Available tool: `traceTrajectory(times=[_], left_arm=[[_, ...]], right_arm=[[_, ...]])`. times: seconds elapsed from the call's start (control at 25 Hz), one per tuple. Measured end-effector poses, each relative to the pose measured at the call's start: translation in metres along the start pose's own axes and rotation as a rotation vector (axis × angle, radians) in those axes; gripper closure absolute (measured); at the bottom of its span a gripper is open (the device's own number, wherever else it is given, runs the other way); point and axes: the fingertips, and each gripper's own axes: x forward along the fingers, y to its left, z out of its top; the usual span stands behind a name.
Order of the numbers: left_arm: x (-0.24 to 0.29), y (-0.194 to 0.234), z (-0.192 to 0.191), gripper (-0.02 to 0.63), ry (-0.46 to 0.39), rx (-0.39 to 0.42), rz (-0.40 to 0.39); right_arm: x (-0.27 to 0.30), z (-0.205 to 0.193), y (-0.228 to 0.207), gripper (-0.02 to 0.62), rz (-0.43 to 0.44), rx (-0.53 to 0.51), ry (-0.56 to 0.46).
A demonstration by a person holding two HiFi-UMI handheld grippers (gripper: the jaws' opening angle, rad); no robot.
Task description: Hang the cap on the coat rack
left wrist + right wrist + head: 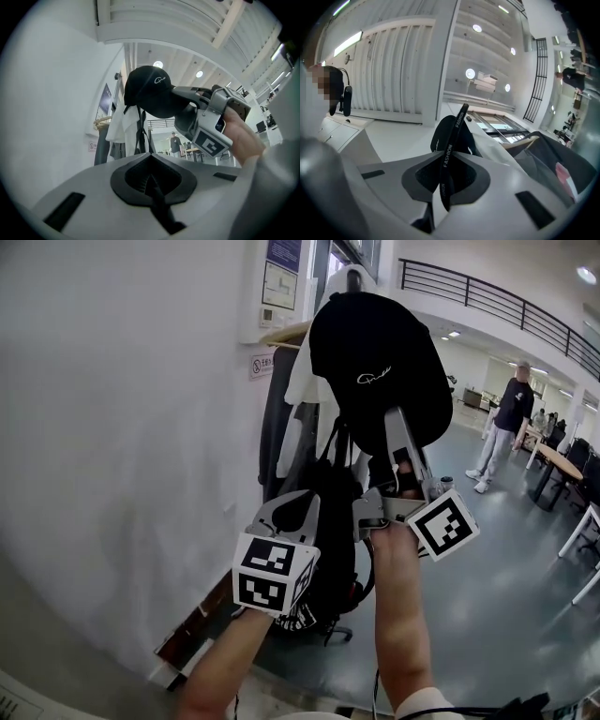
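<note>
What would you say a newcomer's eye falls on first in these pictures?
The black cap, raised in the middle of the head view up by the top of the coat rack, stands out first. Just below it, the right gripper is shut on the cap's strap, printed FASHION. The left gripper sits lower left, shut and empty.

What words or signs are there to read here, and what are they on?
"FASHION": repeated along the black strap.
White script on the black cap: too small to read.
Wall notices and the small sign below them: too small to read.
</note>
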Motion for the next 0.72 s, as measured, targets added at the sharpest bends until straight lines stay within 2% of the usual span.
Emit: traceTrajectory(times=[0.16, 0.4, 0.72], left_arm=[[0.006, 0.001, -0.014, 0.602, 0.027, -0.012, -0.001], [0.007, -0.010, -0.033, 0.601, 0.052, -0.041, -0.026], [0.012, -0.033, -0.052, 0.603, 0.077, -0.071, -0.070]], right_arm=[[-0.032, -0.026, -0.031, 0.575, -0.071, 0.059, 0.034], [-0.098, -0.067, -0.056, 0.575, -0.158, 0.215, 0.071], [-0.148, -0.101, -0.068, 0.572, -0.218, 0.287, 0.115]])
